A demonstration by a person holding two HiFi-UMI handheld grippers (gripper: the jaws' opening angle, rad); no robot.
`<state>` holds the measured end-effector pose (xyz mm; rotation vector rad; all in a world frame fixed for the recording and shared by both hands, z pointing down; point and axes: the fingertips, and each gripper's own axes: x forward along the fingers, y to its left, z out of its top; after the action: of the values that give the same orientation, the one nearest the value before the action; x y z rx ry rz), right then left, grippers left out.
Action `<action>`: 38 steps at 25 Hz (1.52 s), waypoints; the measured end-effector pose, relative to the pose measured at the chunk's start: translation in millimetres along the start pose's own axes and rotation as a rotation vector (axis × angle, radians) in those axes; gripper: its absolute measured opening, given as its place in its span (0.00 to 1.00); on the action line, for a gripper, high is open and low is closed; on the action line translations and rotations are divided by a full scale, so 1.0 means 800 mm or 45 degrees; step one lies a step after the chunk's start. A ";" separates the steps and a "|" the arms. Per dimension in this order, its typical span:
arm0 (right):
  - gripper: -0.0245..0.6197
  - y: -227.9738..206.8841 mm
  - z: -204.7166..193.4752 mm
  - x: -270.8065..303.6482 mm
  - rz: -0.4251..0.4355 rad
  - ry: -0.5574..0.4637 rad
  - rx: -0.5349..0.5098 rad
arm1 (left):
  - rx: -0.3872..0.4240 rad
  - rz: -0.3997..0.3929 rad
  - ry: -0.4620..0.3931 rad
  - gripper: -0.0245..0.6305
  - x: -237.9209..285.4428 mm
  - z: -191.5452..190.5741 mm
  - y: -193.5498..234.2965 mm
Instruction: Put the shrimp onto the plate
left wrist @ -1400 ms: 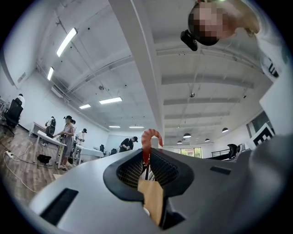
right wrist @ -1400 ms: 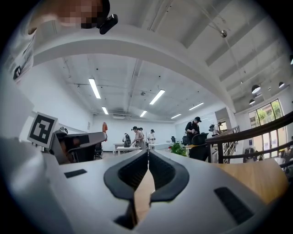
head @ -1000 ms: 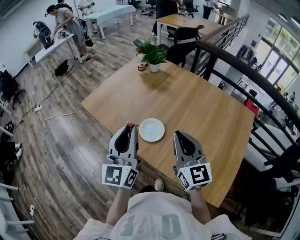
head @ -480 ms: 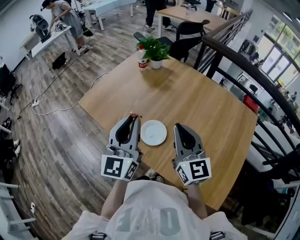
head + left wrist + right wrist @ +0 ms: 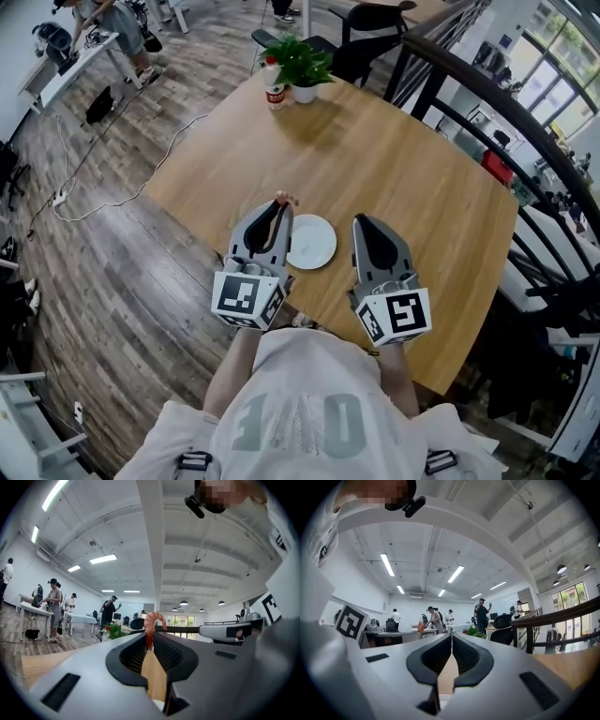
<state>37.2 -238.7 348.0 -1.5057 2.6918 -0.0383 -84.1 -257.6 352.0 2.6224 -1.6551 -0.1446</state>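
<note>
A small pink shrimp (image 5: 151, 623) sticks up from the tips of my left gripper (image 5: 279, 205), whose jaws are shut on it. In the head view the shrimp (image 5: 284, 198) shows just past the gripper's tip, left of the white plate (image 5: 312, 242). The plate lies on the wooden table (image 5: 375, 178) near its front edge, between both grippers. My right gripper (image 5: 361, 222) hovers to the right of the plate, shut with nothing between its fingers. Both grippers point up and forward, so their own views show mostly ceiling.
A potted green plant (image 5: 302, 67) and a red can (image 5: 274, 96) stand at the table's far corner. A dark railing (image 5: 487, 122) runs along the right side. Chairs, desks and people fill the room beyond. A cable trails over the wooden floor (image 5: 103, 202) at left.
Both grippers have shifted forward and slightly right over the table edge. The left gripper, still holding the shrimp, now sits closer to the plate's left rim.
</note>
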 end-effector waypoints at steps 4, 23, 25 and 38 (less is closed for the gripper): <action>0.07 -0.002 -0.008 0.003 -0.013 0.024 -0.001 | -0.060 -0.008 0.224 0.12 0.021 -0.066 0.007; 0.07 -0.049 -0.047 -0.008 -0.120 0.151 0.021 | -0.106 -0.028 1.183 0.12 0.025 -0.345 0.026; 0.07 -0.053 -0.050 -0.011 -0.138 0.163 0.035 | -0.104 -0.019 1.222 0.12 0.023 -0.353 0.028; 0.07 -0.064 -0.061 -0.013 -0.179 0.183 0.082 | -0.072 -0.016 1.297 0.12 0.017 -0.372 0.030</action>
<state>83.4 -256.9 399.7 -1.7327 2.6552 -0.2461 -70.7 -285.7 649.3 2.0253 -1.1947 0.9472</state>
